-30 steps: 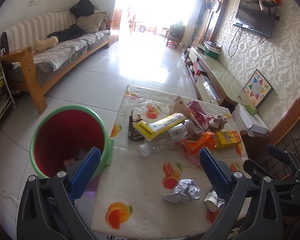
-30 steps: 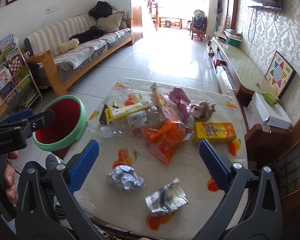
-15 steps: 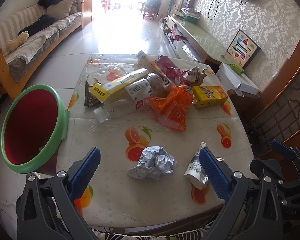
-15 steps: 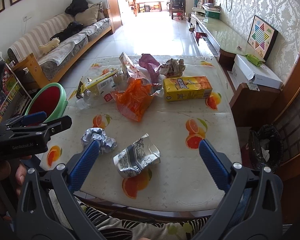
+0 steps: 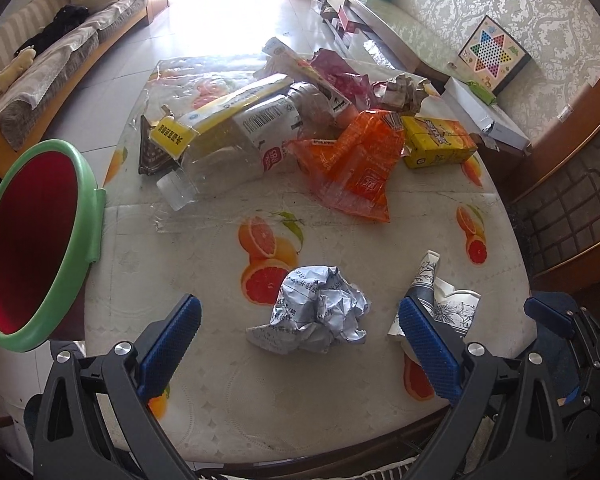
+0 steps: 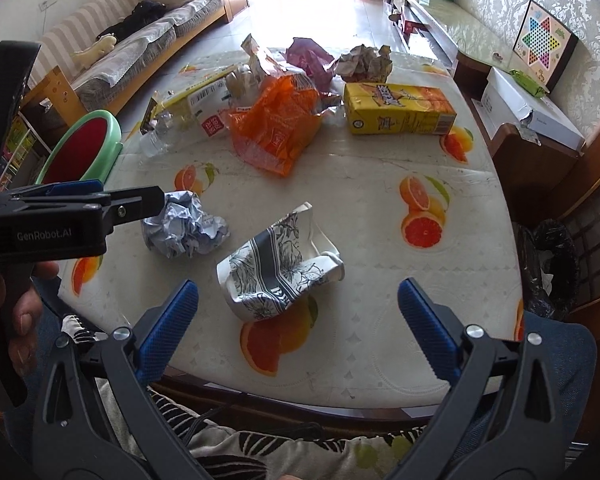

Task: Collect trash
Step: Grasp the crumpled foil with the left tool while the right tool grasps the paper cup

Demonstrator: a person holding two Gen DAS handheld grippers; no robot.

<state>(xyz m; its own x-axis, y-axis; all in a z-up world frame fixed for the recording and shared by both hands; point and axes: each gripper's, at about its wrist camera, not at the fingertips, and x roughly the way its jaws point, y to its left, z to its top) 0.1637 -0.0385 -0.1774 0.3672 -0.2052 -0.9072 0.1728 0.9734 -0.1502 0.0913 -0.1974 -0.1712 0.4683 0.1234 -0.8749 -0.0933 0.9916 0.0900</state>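
Left wrist view, reading left to right: the green-rimmed bin [image 5: 40, 240] stands off the left side of the counter [image 5: 204, 360], its red inside open toward the camera. The left gripper [image 5: 300, 344] hangs with its jaws spread wide and empty, and the crumpled foil wrapper [image 5: 316, 308] lies on the counter between its two fingers, nearer the right one. Just right of that, partly behind the right finger, is the crushed paper cup [image 5: 440, 300].

From the right wrist view the right gripper [image 6: 298, 320] is likewise wide and empty, with the cup [image 6: 280, 268] lying on its side just ahead between the fingers. Farther back sits the main heap (clear bottle [image 5: 236, 152], orange bag [image 5: 352, 164], yellow juice carton [image 5: 436, 140]).

The step in hand looks like picking up the two nearest pieces, one per gripper. My advice: lower each gripper until the pads straddle the bulk of its piece, then close firmly, since foil and crushed paper give way and may slip from a light pinch.

Room is fair. The near edge of the counter lies close under both grippers, so a nudged cup could roll off toward the lap. The two grippers work near each other; lifting the left one straight up before swinging left to the bin should avoid a clash.
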